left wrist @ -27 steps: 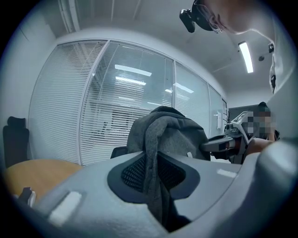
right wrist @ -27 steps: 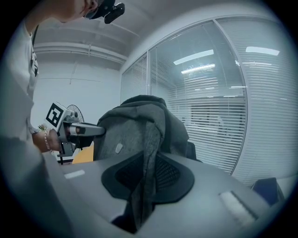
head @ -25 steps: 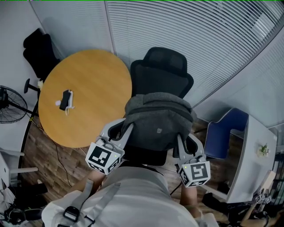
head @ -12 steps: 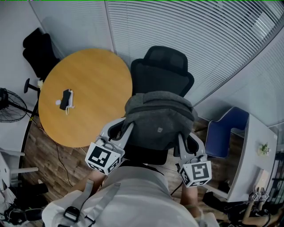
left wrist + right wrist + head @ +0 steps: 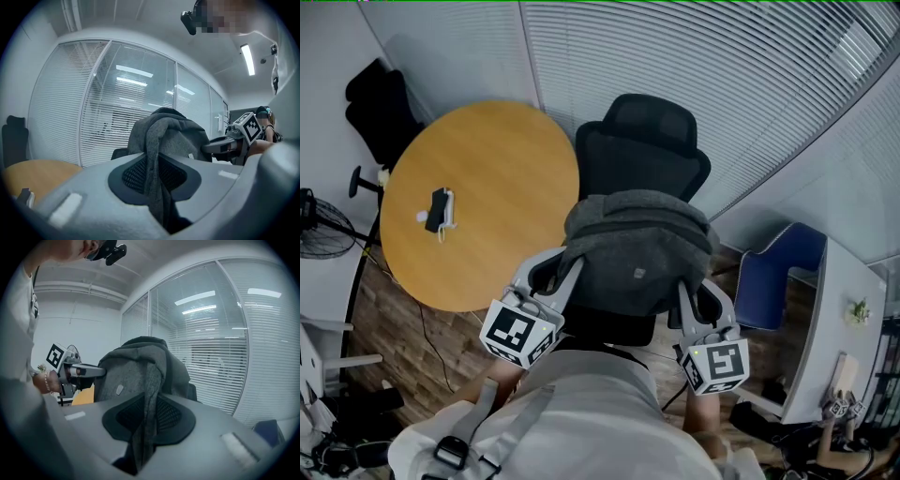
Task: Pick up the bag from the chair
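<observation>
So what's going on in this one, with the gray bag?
A person holds a gripper in each hand, and both are clamped on the gray bag. The left gripper pinches a fold of fabric on one side, the right gripper a fold on the other. The bag hangs between them in front of the black office chair, beside a round wooden table. Whether it has cleared the seat cannot be told.

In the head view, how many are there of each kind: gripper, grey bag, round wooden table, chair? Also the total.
Grey bag: 1
Grippers: 2, the left gripper and the right gripper, both shut on the grey bag
Round wooden table: 1
Chairs: 2, the black chair and the blue chair
Dark shape by the wall: unclear, not counted
Total: 6
</observation>
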A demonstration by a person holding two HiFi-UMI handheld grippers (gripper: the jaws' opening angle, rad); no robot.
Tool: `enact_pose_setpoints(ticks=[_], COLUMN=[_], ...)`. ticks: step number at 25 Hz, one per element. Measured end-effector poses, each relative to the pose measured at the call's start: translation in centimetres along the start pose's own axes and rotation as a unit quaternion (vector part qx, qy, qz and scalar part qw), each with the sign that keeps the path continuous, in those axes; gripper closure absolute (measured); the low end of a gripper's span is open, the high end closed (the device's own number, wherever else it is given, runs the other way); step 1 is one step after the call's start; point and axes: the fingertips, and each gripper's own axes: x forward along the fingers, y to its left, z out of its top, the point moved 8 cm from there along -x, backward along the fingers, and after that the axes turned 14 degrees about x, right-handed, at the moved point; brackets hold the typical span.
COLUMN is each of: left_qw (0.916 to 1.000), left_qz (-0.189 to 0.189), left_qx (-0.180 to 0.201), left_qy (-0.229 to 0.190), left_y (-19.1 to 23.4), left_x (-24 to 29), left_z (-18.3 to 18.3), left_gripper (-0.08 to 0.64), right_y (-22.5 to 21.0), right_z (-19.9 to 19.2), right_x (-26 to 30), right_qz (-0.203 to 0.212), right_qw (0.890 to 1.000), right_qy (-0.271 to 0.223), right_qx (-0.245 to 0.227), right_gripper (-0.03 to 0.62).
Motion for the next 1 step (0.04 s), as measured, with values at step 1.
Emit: enact_pose_setpoints(ticks=[1], left_qw=[1.0], left_qz=[0.0], left_qx=[0.0], left_qy=[0.0], left_y=[0.04], left_x=[0.02], left_z=[0.01], left_gripper=[0.502], right_y=[0.01], right_z=[0.04], right_x=[0.02], right_qz=[0.0], right_qw=[1.0], right_qy=[0.0], right_qx=[0.0], right_gripper=[0.535])
